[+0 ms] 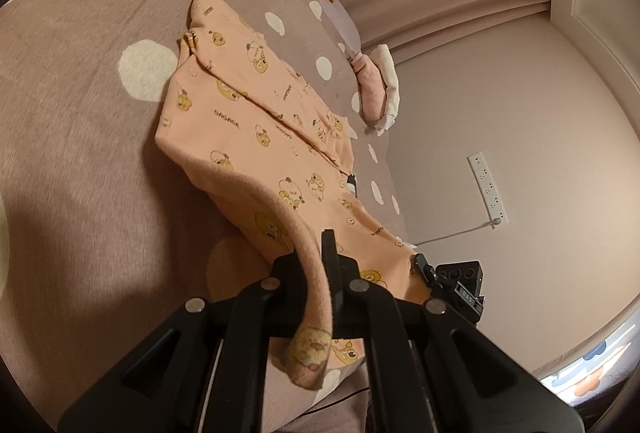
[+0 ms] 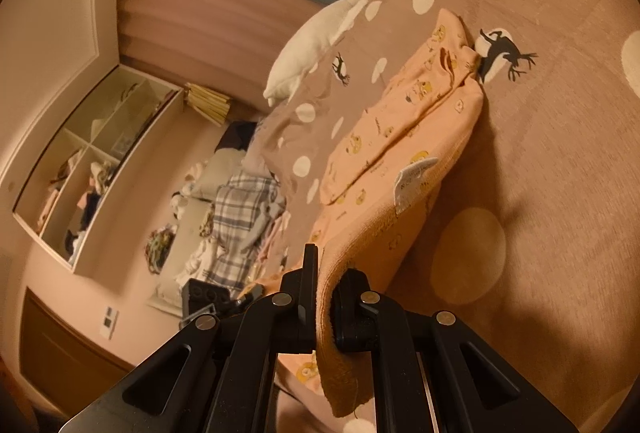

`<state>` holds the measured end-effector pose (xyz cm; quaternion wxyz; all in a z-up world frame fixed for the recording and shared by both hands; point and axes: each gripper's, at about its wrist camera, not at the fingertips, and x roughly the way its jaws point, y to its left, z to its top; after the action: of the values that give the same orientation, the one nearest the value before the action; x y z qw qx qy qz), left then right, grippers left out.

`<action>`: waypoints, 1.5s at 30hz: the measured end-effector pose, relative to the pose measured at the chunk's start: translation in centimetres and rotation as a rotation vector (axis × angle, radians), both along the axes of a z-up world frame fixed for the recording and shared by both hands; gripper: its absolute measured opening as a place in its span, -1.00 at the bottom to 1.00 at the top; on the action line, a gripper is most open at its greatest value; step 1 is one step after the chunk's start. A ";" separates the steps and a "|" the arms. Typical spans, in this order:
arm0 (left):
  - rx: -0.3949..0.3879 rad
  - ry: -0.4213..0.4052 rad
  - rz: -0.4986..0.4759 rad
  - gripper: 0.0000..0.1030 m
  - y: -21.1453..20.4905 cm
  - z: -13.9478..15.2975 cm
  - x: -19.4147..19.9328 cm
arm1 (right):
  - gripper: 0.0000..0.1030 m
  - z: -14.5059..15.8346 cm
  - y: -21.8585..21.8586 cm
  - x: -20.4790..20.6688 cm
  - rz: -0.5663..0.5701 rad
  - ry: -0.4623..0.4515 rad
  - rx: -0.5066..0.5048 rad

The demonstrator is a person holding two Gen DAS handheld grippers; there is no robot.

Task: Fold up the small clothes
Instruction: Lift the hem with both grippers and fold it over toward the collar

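Black fingers (image 1: 330, 265) of the left gripper (image 1: 316, 273) and right gripper (image 2: 328, 285) each clamp the fuzzy peach garment's (image 1: 248, 129) lifted hem; its cartoon-printed body lies on the polka-dot bed (image 1: 72, 81).

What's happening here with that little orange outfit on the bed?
A person holding two hand-held grippers is folding a small peach-orange cartoon-print garment on a brown polka-dot bedspread. The left gripper and the right gripper each pinch its near edge, lifted off the bed. The far part lies flat, sleeves already folded in. A white plush goose lies beyond.
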<state>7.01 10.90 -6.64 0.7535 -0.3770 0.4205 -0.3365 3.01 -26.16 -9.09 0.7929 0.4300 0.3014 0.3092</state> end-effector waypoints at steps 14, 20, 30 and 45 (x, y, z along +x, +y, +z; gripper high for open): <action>-0.040 -0.027 0.002 -0.95 0.1 1.2 1.3 | -0.81 0.9 -0.4 1.1 -0.019 -0.041 0.018; -0.052 -0.024 0.013 -0.95 -0.3 1.1 2.0 | -0.81 1.0 -0.7 1.8 -0.032 -0.042 0.018; -0.069 -0.027 0.040 -0.96 -0.5 1.5 3.7 | -0.81 1.3 -1.2 3.0 -0.051 -0.057 0.029; -0.072 -0.090 0.078 -0.96 -0.3 4.1 7.5 | -0.81 3.0 -2.5 6.7 -0.096 -0.092 0.053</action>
<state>14.50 10.57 -2.52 0.7703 -0.4044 0.3587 -0.3383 9.74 -28.66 -6.07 0.8083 0.4500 0.2352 0.2980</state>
